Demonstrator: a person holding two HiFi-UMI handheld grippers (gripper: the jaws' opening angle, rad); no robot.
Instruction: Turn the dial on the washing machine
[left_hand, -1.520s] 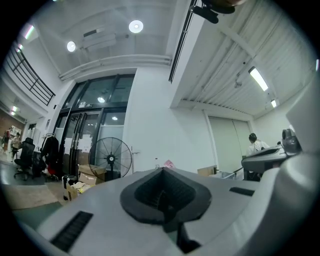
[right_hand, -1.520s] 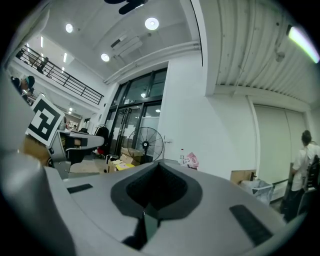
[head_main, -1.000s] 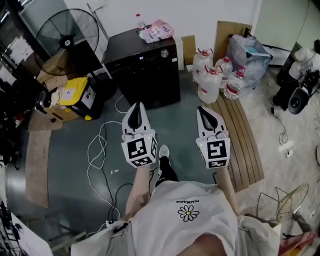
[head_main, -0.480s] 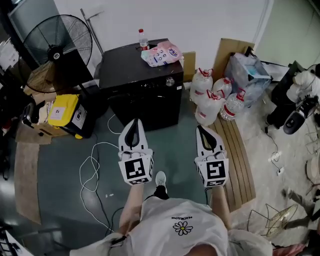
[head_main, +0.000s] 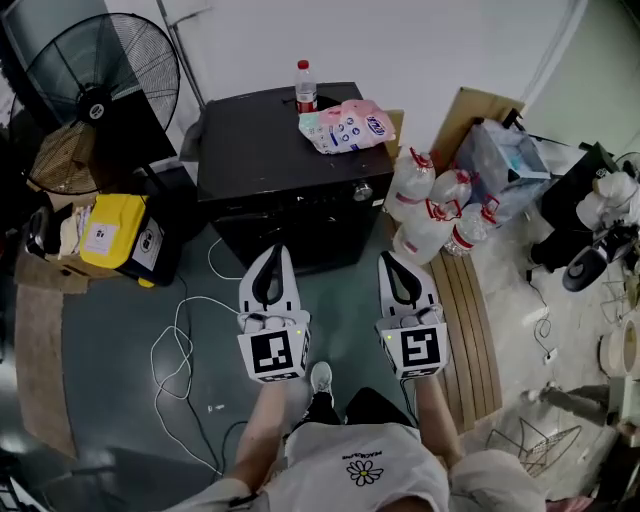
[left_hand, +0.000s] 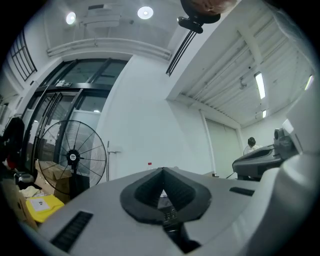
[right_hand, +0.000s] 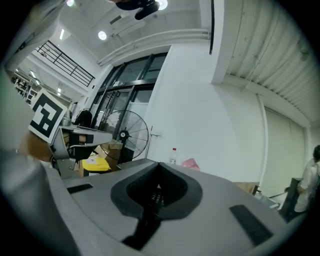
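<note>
A black washing machine (head_main: 265, 150) stands against the white wall, seen from above in the head view. Its silver dial (head_main: 362, 191) sits at the right end of the front panel. My left gripper (head_main: 272, 253) is held level in front of the machine's front face, shut with nothing in it. My right gripper (head_main: 389, 258) is level beside it, a short way below and right of the dial, also shut and empty. In the left gripper view the jaws of the left gripper (left_hand: 162, 170) meet at the tip. The right gripper (right_hand: 159, 164) shows the same in its own view.
A water bottle (head_main: 305, 84) and a pink pack (head_main: 348, 126) lie on the machine's top. A large floor fan (head_main: 90, 85) and a yellow box (head_main: 118, 235) stand at the left. Water jugs (head_main: 432, 215) and a slatted wooden board (head_main: 472, 310) are at the right. A white cable (head_main: 180, 340) trails over the floor.
The person has walked toward the washing machine. It now sits nearer and larger, and both shut grippers have come close to its front.
</note>
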